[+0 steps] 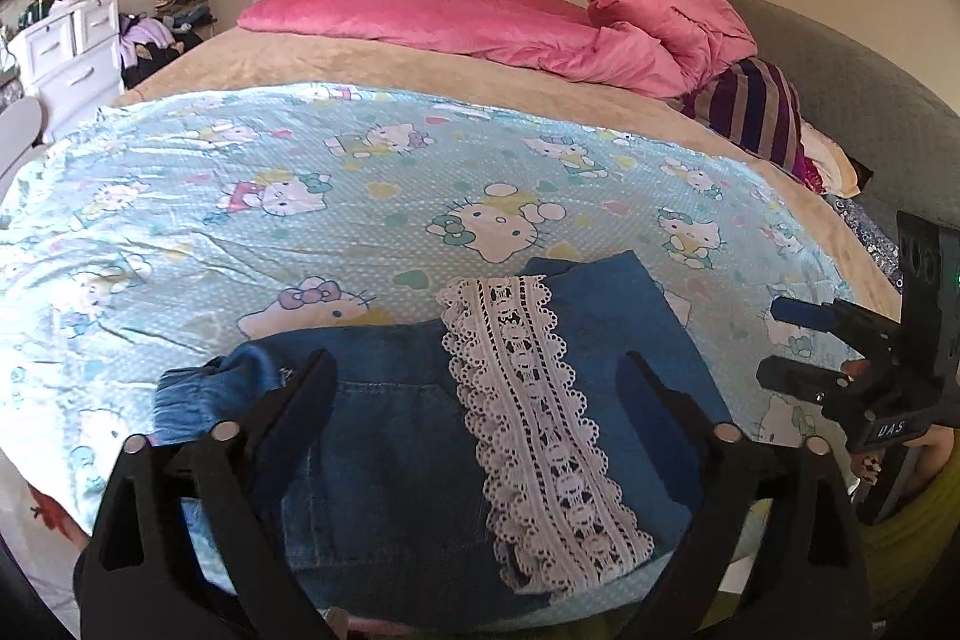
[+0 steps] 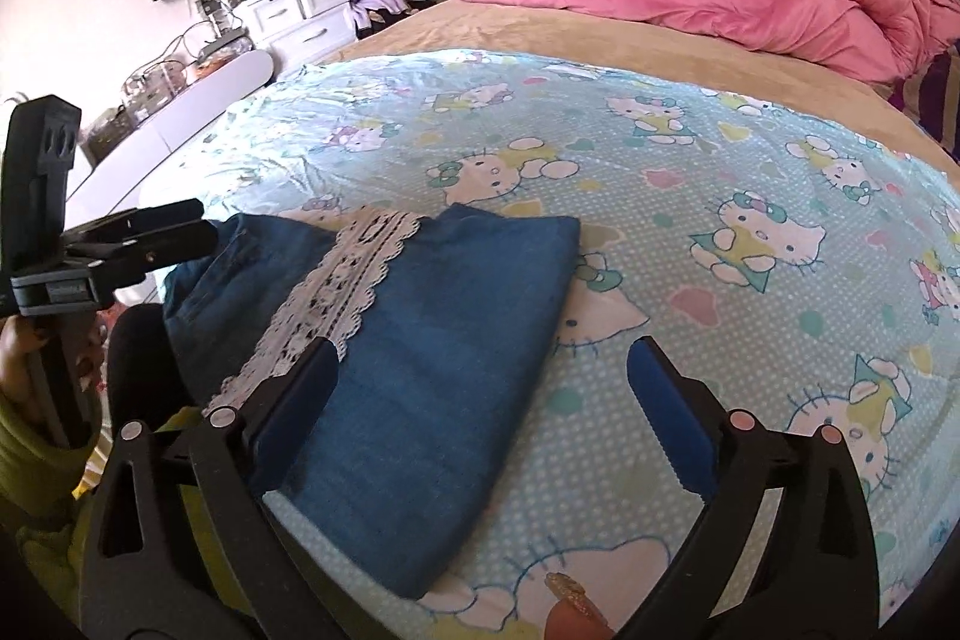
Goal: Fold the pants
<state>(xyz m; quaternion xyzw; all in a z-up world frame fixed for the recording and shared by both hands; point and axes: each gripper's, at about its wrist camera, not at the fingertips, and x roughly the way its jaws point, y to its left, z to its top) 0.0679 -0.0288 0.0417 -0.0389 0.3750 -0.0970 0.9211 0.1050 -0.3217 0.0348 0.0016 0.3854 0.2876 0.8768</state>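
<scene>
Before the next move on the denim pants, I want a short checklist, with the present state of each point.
1. Left gripper open, nothing pinched: ok; its jaws stand wide above the denim pants.
2. Right gripper open, nothing pinched: ok; the pants lie under it, not pressed by the pads.
3. Pants folded into a compact stack on the cartoon-cat sheet: ok.
4. White lace strip lying flat on top: ok.
5. Elastic cuff tucked in line with the stack: not ok; it sticks out at one side.
6. Near edge of the stack aligned: cannot tell; the grippers hide it.
</scene>
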